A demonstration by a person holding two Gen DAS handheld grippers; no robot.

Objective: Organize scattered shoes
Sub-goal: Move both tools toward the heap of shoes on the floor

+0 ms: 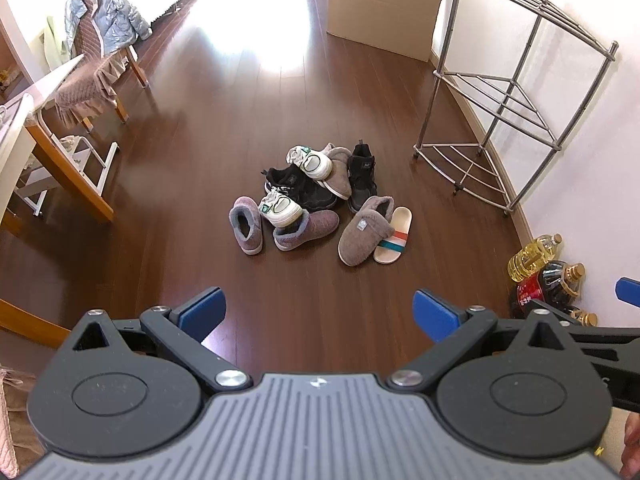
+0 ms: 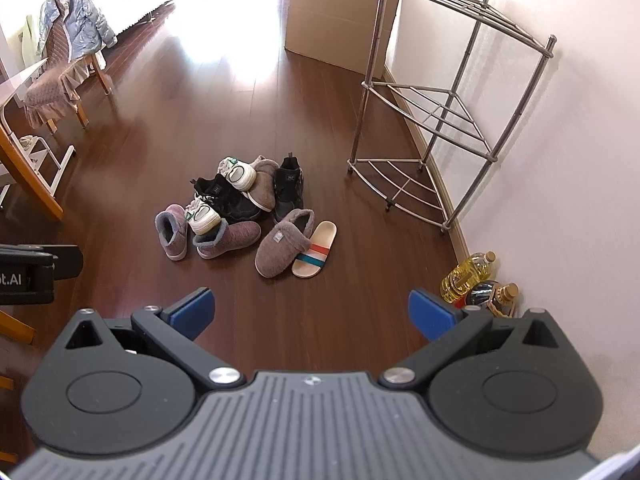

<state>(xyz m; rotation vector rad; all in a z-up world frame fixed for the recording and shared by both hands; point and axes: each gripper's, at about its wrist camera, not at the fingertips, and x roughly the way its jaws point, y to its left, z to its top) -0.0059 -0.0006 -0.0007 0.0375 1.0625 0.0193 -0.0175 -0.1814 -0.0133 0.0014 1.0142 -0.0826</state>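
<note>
Left gripper [image 1: 318, 314] and right gripper [image 2: 312, 312] both gape wide, grasping nothing, low in the frame; the pile of shoes [image 1: 316, 200] lies mid-frame on the floor [image 1: 192, 128], well apart; metal rack [image 2: 432, 120] upper right

We get 2 wrist fisheyes, both high, tilted down along spread fingers at the floor. Both share the shoe pile [image 1: 316, 196] [image 2: 244, 208], well ahead, and the metal rack [image 1: 504, 120] [image 2: 448, 128]. The right view sits further right, nearer the wall.
</note>
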